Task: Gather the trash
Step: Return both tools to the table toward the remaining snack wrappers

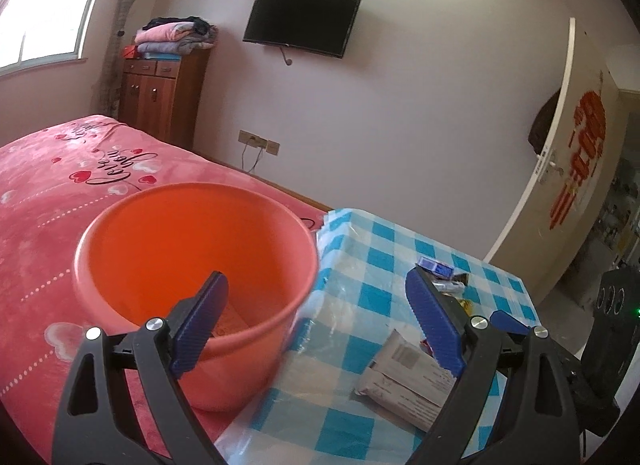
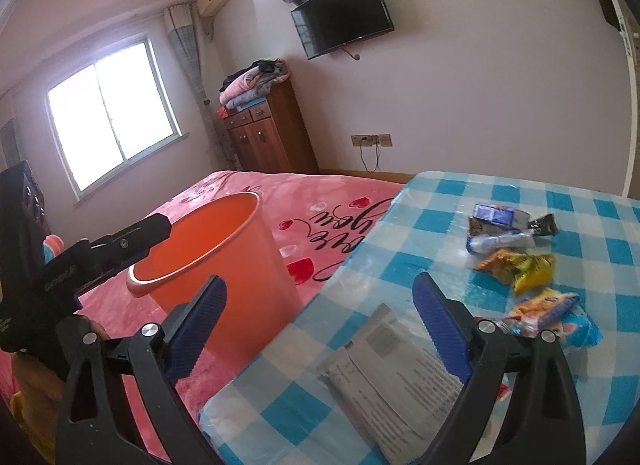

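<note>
An orange bucket [image 1: 192,265] stands on the pink bed beside the blue-checked table [image 1: 360,285]; a piece of trash lies at its bottom. My left gripper [image 1: 316,325] is open and empty, above the bucket's right rim. My right gripper [image 2: 320,325] is open and empty over the table's near left corner, above a white printed packet [image 2: 392,377]. The packet also shows in the left wrist view [image 1: 404,381]. Several wrappers lie further right on the table: a yellow one [image 2: 528,269], a blue-and-orange one [image 2: 560,317] and a blue box [image 2: 494,215]. The bucket shows left of the table [image 2: 240,265].
The pink bedspread [image 1: 52,193] fills the left. A wooden cabinet [image 2: 268,137] with folded clothes stands against the far wall under a wall TV [image 1: 302,23]. An open door [image 1: 576,169] is at the right. The left gripper's body [image 2: 60,277] hangs over the bucket.
</note>
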Motion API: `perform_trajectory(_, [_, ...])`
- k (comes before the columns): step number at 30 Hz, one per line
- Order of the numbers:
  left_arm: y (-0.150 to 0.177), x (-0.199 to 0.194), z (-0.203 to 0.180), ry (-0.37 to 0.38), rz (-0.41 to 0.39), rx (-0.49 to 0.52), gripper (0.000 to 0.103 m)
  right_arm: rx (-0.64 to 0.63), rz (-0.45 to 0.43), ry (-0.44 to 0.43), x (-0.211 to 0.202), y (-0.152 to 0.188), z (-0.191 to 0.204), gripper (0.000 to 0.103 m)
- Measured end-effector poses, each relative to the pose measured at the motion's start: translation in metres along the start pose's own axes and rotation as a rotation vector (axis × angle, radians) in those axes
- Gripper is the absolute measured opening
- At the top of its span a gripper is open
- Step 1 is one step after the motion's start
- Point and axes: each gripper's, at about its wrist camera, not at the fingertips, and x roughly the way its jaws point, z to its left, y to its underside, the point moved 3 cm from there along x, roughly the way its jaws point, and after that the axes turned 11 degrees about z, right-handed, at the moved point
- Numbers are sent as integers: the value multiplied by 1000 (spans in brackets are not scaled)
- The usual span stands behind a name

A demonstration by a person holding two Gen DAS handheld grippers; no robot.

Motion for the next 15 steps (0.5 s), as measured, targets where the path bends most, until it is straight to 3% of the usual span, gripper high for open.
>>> perform_trajectory(15, [19,12,-37,15,54,67,91,43,-15,47,-19,25,-34,93])
